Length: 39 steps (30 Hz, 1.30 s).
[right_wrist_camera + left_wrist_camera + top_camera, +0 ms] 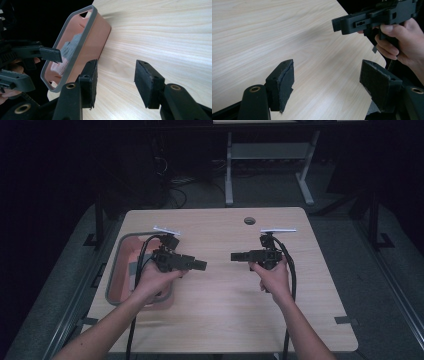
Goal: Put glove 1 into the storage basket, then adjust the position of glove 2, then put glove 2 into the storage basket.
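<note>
A: Where do the grippers hang?
B: Left gripper [200,265] and right gripper [236,256] face each other above the table [225,310], jaws spread, empty.
A: The bin?
B: Pink bin [120,270] sits at the table's left edge.

Bin [116,270] on desk [225,315], at left edge. Cloth [71,47] inside bin. Left claw [200,265] over desk beside bin; right claw [237,256] opposite, apart, tips facing.

Overhead and close views, shared table [220,310]
</note>
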Available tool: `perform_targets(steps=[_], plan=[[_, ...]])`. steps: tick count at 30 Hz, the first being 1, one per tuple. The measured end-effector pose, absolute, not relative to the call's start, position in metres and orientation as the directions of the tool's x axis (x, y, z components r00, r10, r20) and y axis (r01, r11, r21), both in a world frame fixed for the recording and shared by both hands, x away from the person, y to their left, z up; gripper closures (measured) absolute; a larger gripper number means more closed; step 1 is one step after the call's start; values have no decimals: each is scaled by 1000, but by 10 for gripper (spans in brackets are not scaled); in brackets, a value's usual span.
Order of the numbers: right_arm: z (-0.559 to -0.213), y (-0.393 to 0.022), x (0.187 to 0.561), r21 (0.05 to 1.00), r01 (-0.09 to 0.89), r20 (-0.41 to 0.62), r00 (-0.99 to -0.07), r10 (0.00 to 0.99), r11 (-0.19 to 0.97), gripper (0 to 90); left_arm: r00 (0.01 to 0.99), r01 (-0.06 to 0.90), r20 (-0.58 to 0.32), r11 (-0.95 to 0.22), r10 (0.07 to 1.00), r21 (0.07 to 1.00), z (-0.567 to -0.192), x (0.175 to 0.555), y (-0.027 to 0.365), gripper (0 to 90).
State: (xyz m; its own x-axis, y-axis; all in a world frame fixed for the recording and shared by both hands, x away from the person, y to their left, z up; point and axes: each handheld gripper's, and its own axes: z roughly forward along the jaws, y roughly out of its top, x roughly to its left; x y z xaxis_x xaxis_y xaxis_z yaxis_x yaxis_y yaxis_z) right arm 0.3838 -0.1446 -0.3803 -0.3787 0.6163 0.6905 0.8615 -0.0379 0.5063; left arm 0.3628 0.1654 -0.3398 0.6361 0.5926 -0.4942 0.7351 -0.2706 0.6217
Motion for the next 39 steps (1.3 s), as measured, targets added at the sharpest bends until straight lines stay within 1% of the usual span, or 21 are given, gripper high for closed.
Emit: perform_targets(steps=[13,21,36,39], plan=[[-386,-165,377,499,864,689,-352,633,-63,523,656,725,-487,-301,576,620,-343,363,152,271],[-391,-180,371,497,863,692,-333,640,-87,517,659,723,-490,-301,571,622,-344,361,144,271],[-407,-209,362,478,868,707,-289,645,-135,506,676,718,-492,-340,548,608,-357,356,120,270],[-410,-215,359,469,871,711,-274,648,-145,504,674,721,-502,-334,543,607,-361,355,114,270]])
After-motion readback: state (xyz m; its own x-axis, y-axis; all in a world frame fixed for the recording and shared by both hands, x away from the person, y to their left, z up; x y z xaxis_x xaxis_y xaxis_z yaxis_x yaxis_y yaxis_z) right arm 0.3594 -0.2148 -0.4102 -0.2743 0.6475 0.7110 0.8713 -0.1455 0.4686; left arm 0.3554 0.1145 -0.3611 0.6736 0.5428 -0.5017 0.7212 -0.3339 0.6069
